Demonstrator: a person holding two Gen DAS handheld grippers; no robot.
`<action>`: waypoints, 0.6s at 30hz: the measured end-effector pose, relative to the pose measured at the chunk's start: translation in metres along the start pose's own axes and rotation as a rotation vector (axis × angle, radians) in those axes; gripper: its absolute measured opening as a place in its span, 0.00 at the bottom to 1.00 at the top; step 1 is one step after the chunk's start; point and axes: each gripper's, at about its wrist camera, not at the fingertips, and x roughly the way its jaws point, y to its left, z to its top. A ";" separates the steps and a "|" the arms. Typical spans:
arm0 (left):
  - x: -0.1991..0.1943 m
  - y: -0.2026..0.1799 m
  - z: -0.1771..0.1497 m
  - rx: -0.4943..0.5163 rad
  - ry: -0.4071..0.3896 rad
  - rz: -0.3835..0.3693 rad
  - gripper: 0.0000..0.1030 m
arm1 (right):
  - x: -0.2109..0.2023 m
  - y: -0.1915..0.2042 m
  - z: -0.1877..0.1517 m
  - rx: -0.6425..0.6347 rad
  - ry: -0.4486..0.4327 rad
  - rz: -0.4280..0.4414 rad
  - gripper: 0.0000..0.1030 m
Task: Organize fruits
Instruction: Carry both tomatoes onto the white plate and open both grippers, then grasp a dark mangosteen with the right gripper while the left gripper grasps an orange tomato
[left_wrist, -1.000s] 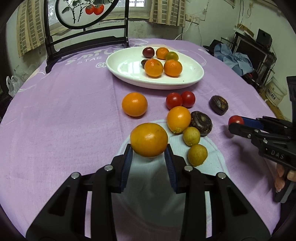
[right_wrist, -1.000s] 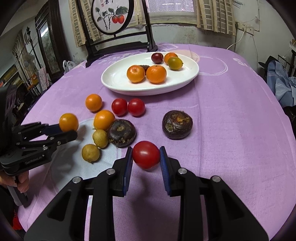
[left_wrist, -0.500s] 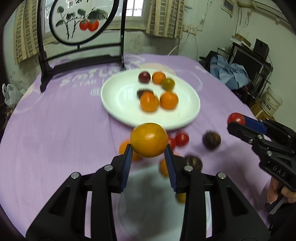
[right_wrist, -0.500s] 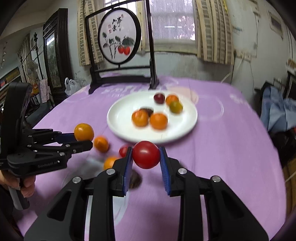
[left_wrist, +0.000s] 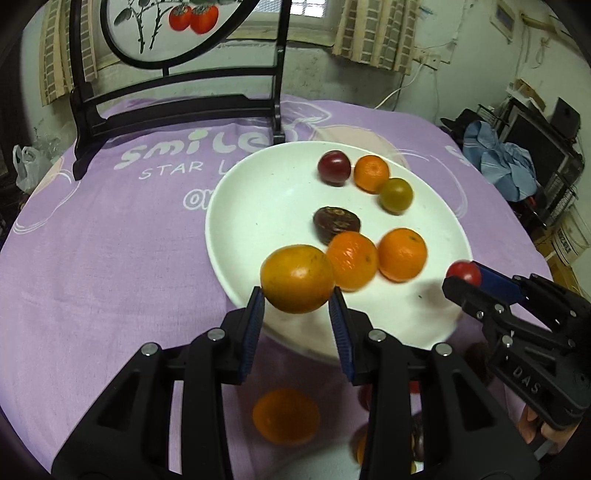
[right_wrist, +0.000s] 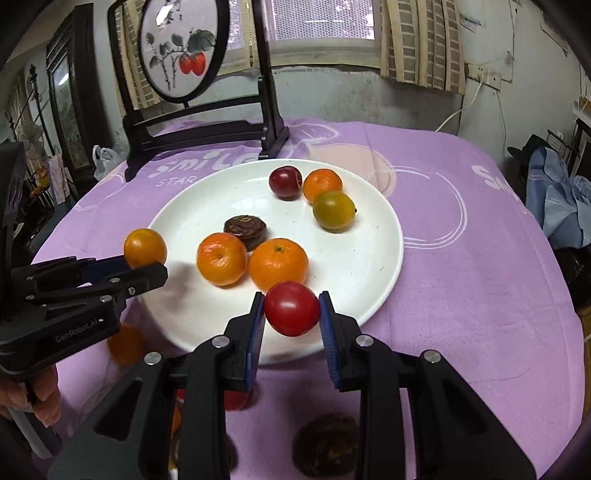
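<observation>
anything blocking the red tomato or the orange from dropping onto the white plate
Nothing visible does. The red tomato and orange hang over bare near parts of the white plate, beside the fruit already there, as both grippers' jaws open.

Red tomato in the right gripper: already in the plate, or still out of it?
Still out. The red tomato sits between the right gripper's opening jaws, above the white plate's near rim.
</observation>
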 end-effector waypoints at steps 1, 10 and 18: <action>0.000 0.001 0.003 -0.022 -0.008 0.007 0.44 | -0.001 -0.002 0.001 0.018 -0.010 0.003 0.36; -0.049 0.006 -0.011 -0.043 -0.103 0.023 0.76 | -0.042 -0.011 -0.019 0.098 -0.067 0.049 0.57; -0.082 0.013 -0.064 -0.044 -0.104 0.014 0.80 | -0.073 -0.016 -0.058 0.102 -0.064 0.055 0.57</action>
